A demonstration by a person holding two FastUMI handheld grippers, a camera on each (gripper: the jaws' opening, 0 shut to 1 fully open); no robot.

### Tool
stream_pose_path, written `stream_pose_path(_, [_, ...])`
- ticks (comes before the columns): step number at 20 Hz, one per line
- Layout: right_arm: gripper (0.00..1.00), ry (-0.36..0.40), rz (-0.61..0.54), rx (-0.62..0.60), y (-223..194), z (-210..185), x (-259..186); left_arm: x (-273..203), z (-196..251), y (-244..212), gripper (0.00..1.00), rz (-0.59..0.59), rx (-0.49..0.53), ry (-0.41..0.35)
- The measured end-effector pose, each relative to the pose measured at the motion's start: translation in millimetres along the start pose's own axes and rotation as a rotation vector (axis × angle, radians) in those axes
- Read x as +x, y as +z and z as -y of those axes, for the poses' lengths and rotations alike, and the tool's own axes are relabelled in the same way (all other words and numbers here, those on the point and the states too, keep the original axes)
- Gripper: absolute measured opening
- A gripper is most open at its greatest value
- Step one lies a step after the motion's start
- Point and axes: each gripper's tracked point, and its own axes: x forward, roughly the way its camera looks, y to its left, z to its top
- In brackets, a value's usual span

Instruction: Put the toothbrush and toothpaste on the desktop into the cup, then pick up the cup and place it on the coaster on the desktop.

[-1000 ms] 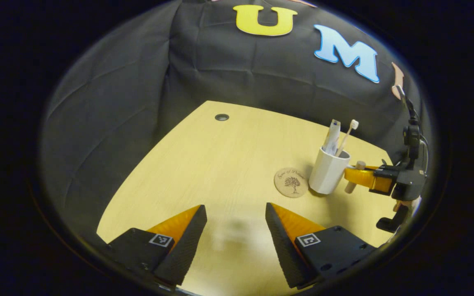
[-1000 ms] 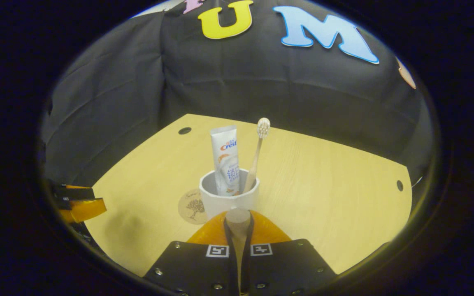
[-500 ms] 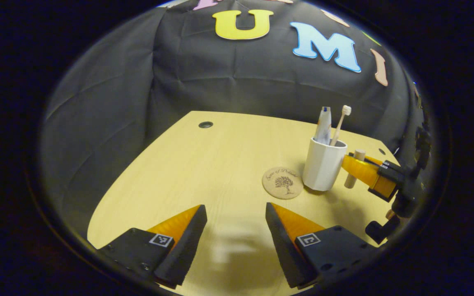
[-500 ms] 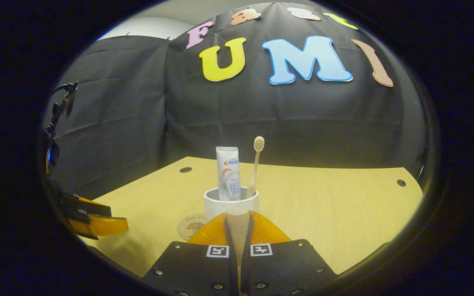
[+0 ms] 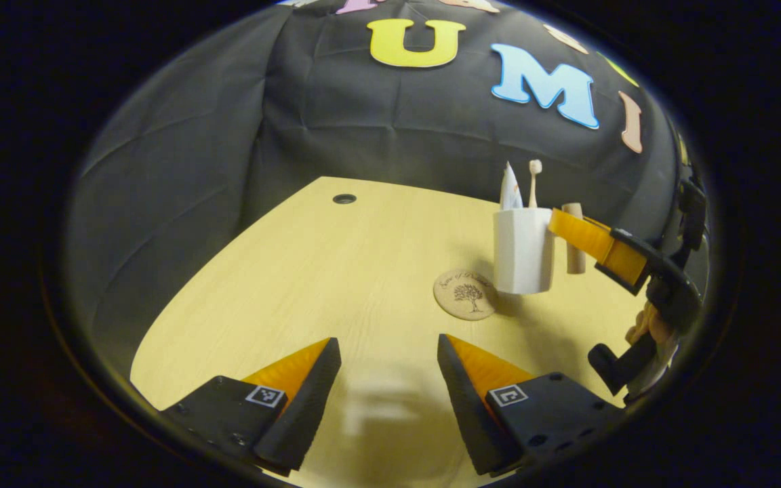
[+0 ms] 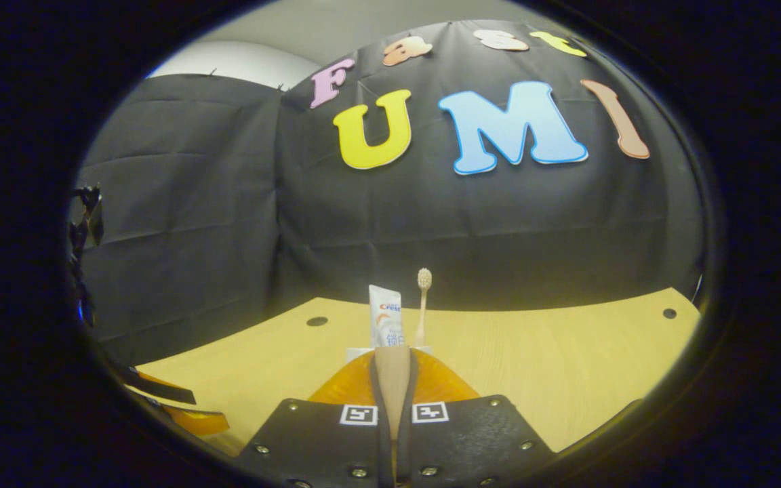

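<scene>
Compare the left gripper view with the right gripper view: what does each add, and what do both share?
The left gripper view adds the coaster, the full side of the cup just right of it in the picture, and the open gap of the left tongs. The right gripper view adds a grey wall above the cloth and a close look at the right tongs shut on the cup handle. Both share the toothpaste, toothbrush, cup and desk.
</scene>
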Motion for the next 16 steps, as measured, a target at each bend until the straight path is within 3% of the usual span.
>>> stream_pose_path(7, [0.04, 0.042, -0.009, -0.035, -23, -45, 37, 0, -27, 5, 0.94, 0.012, -0.013, 0.004])
stream_pose_path(16, [0.09, 0.018, -0.084, -0.043, -47, -36, 5, -2, -24, 7, 0.97, -0.004, -0.032, -0.003])
